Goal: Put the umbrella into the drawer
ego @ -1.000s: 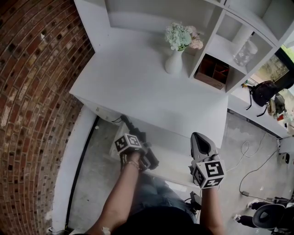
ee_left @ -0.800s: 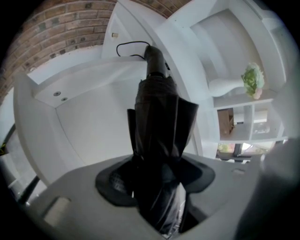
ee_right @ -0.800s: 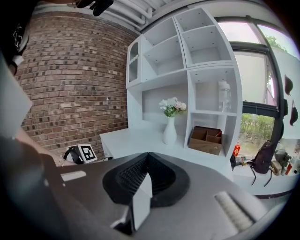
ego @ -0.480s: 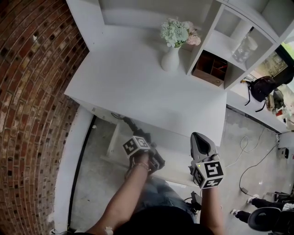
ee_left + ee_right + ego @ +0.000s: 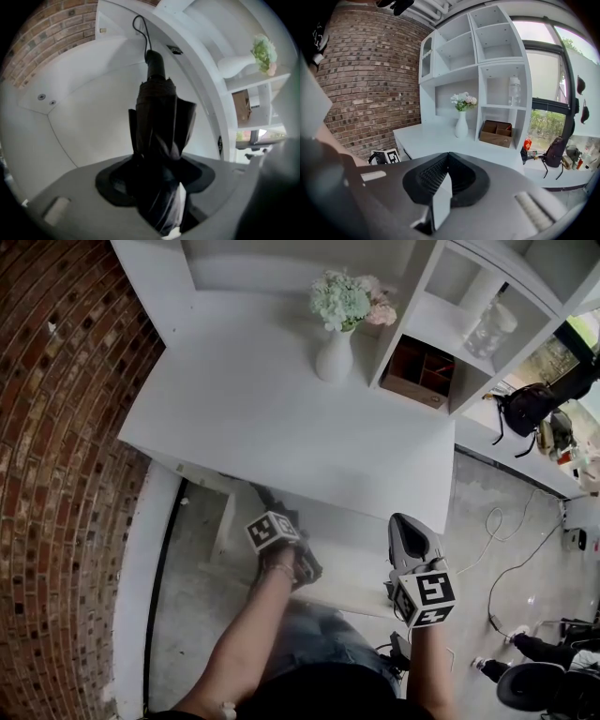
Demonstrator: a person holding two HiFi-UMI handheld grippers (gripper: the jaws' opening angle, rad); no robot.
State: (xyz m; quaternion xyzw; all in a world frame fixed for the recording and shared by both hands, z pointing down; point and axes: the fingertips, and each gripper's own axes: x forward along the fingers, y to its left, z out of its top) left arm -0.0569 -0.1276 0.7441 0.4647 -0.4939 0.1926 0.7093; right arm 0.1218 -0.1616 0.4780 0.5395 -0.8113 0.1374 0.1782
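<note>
Left claw [image 5: 157, 180] was clamped on the folded black umbrella [image 5: 159, 122] at mid-length, jaws spread wide around the bunched fabric. The umbrella angled down into the open white drawer [image 5: 356, 563] under the tabletop [image 5: 281, 418], handle end and strap deepest in, and I couldn't tell if it touched the bottom. Right claw [image 5: 440, 187] was closed and empty - held just right of the drawer, pointing toward the vase [image 5: 461, 126] and shelves.
</note>
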